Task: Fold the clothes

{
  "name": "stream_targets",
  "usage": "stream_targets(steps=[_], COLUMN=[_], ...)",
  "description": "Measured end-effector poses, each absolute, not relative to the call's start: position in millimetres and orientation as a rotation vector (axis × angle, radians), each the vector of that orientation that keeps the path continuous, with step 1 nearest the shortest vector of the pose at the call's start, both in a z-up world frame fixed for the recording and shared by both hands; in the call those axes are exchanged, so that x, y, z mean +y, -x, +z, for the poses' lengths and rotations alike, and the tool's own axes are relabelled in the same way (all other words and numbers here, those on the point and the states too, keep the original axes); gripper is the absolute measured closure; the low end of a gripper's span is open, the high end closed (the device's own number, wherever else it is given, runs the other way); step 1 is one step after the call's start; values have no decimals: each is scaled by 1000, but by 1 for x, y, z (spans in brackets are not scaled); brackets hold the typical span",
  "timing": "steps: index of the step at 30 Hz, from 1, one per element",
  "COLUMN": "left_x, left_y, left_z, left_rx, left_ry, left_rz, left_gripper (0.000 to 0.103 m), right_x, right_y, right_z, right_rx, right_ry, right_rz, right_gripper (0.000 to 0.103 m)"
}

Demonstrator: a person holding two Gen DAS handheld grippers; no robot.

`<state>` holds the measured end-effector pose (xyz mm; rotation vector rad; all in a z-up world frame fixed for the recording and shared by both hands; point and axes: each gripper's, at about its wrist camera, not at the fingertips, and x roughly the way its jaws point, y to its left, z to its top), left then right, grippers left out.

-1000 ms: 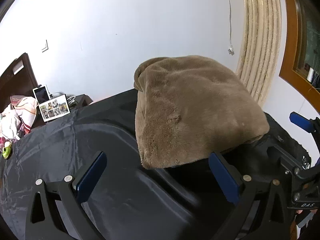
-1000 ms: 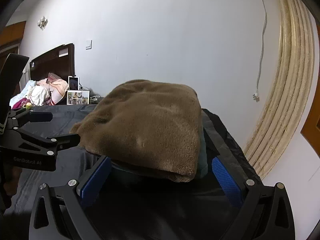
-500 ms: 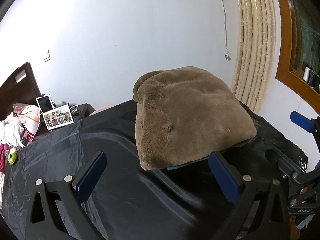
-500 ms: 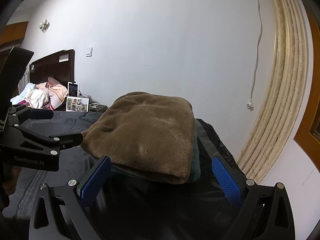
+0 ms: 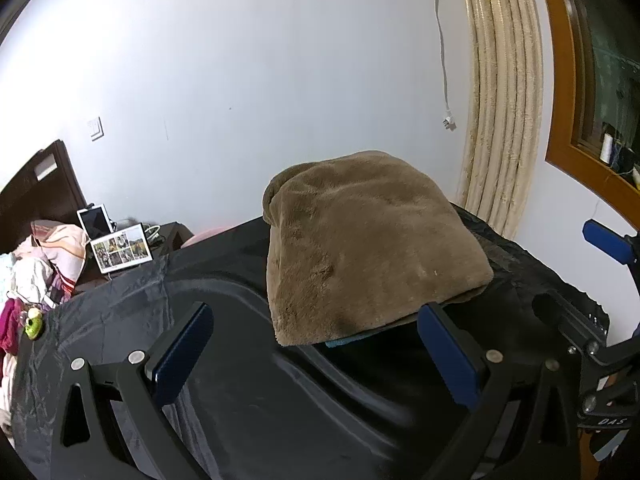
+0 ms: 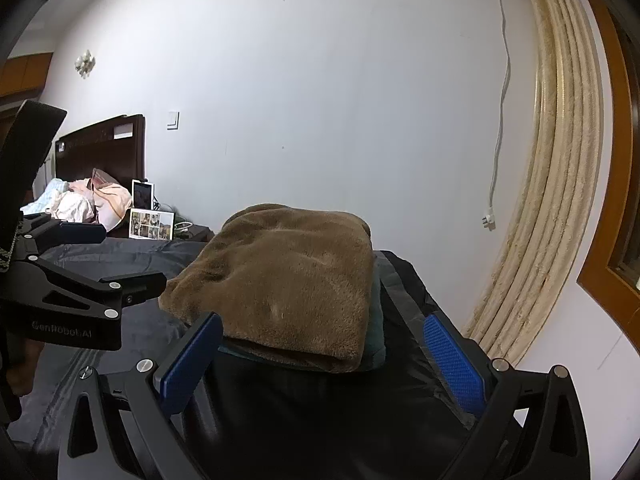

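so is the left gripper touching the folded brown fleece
Apart. In the right wrist view the left gripper hangs open off the near left edge of the brown fleece, with dark cloth showing between.

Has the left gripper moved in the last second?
Yes. The left gripper has backed away: the folded brown garment sits lower against the wall outlet and looks smaller.

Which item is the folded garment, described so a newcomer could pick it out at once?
Start at the black sheet covering the work surface, below the white wall. Near its far end lies the brown fleece garment, folded into a thick pad on a teal layer. It is the sheet's only furry brown thing.
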<state>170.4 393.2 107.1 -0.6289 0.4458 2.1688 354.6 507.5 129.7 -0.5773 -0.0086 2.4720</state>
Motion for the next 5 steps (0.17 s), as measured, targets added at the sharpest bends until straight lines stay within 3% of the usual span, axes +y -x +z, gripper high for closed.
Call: stream_targets(steps=[5], left_x=[385], left_y=[-183], left_z=[110], left_rx=[468], left_ry=[555], left_rz=[2198], left_gripper=[1], right_x=[501], right_y=[-360], right_z=[129], right_rx=[-11], right_ry=[579], right_rz=[2479], right_gripper=[1])
